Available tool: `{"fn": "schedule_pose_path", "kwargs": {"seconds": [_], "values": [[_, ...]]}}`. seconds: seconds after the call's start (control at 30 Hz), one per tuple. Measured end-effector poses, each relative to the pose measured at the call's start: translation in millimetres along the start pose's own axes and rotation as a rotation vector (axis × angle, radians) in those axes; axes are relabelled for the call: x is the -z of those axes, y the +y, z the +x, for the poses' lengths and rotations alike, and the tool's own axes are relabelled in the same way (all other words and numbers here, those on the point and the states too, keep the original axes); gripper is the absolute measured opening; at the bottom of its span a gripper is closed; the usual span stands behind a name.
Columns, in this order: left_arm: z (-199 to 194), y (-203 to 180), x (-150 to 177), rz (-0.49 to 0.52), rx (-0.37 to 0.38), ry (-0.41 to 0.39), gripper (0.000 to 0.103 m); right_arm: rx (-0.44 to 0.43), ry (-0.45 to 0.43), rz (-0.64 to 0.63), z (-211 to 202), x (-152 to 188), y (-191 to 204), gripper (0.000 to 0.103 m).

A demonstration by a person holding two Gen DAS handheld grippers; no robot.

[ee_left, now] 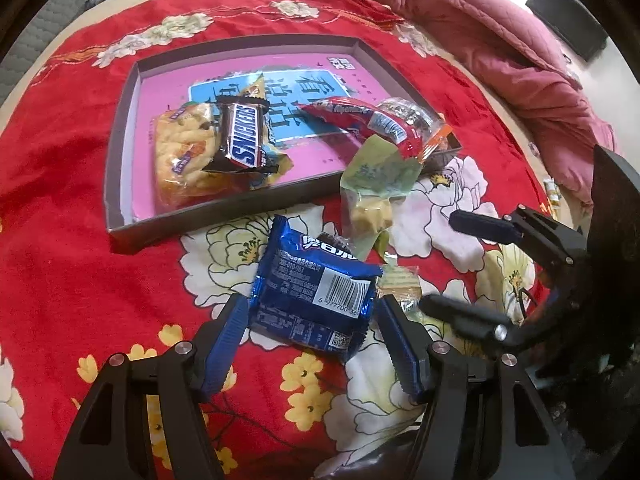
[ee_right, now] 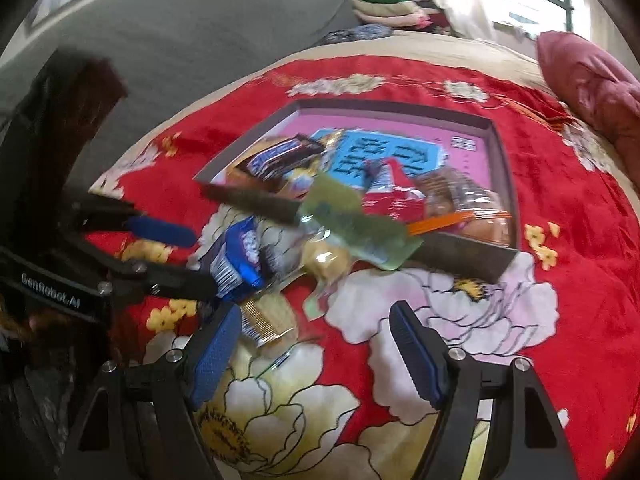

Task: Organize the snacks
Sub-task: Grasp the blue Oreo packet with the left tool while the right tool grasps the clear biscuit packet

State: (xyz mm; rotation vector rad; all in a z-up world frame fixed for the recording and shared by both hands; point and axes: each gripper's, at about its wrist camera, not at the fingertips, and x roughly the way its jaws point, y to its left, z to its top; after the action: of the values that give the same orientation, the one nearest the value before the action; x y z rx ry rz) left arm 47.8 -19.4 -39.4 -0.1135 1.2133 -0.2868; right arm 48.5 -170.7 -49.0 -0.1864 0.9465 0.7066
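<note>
Left gripper jaws spread astride blue packet; right gripper spread, empty; Snickers legible left view only.

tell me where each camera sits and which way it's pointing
Left wrist: on the left gripper, looking steeply down along its open jaws, which flank the blue snack packet; the right gripper enters from the right.
Right wrist: on the right gripper, tilted down at the red floral blanket; the left gripper enters from the left.
Shared: both grippers, the blue packet and the box lid tray of snacks.
</note>
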Motion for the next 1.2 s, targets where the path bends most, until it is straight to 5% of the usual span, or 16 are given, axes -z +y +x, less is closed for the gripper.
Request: {"fn": "schedule_pose_path", "kwargs": {"seconds": [0.6, 0.87, 1.2], "values": [[17, 11, 0, -0.046, 0.031, 0.031, 0.07, -0.054, 0.062, -0.201, 37, 5, 21, 0.074], [24, 16, -2, -0.064, 0.056, 0.038, 0.073, -0.06, 0.051, -0.218, 41, 3, 22, 0.044], [28, 20, -1, -0.076, 0.085, 0.026, 0.072, -0.063, 0.052, -0.209, 34, 6, 19, 0.04]]}}
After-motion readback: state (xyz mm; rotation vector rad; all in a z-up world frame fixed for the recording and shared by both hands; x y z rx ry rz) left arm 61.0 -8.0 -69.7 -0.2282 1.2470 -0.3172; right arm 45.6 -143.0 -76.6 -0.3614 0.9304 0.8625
